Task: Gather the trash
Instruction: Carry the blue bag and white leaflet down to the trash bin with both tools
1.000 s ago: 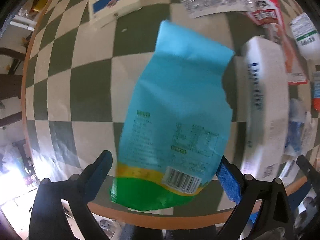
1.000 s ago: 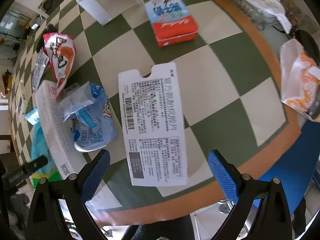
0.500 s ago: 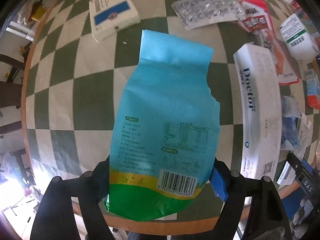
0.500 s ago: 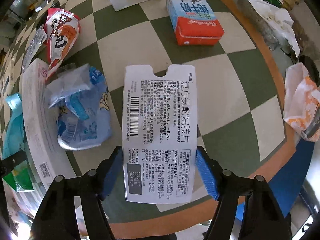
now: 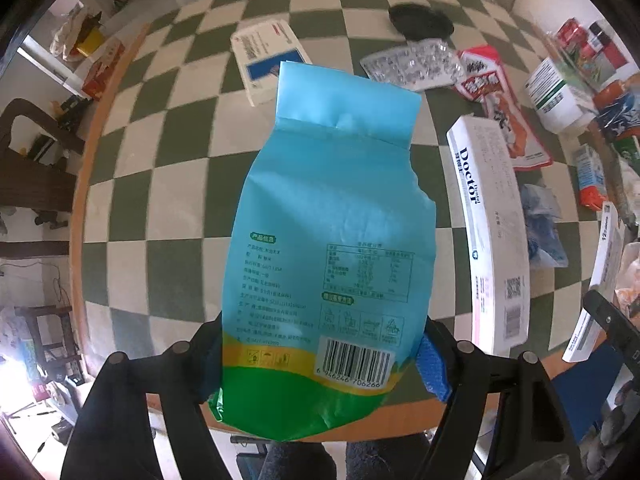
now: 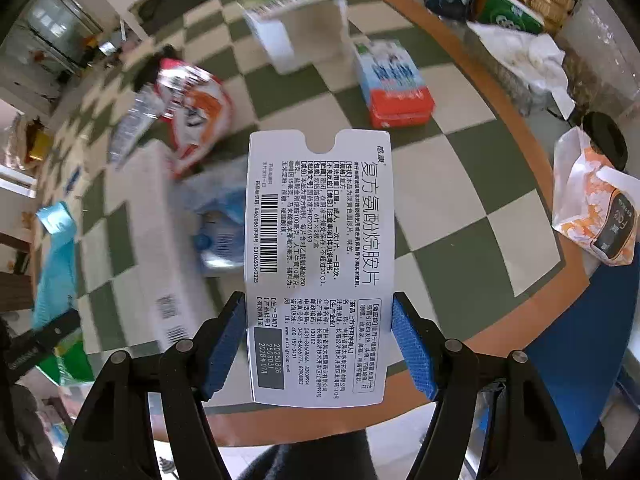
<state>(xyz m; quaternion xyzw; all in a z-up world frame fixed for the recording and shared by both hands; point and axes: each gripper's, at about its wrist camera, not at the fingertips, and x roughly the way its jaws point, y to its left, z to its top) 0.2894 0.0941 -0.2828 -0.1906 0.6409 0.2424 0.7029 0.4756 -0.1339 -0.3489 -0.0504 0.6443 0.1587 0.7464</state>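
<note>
The blue snack bag [image 5: 328, 248] looked empty, thin and limp, likely slippery film, so a pinch across its green bottom end, where it was already taken, seemed the sound hold; it stood lifted above the near edge of the checkered table [image 5: 180, 184]. The left gripper [image 5: 320, 356] was closed narrowly on that bag, both pads pressed against its sides. The white medicine card [image 6: 320, 264] appeared light and fairly stiff, flat enough to be held by its long edges. The right gripper [image 6: 318, 340] clamped the card's lower part between its blue pads [image 6: 412, 352], raised over the table's near rim, with a long white box [image 6: 160, 256] lying beside it.
</note>
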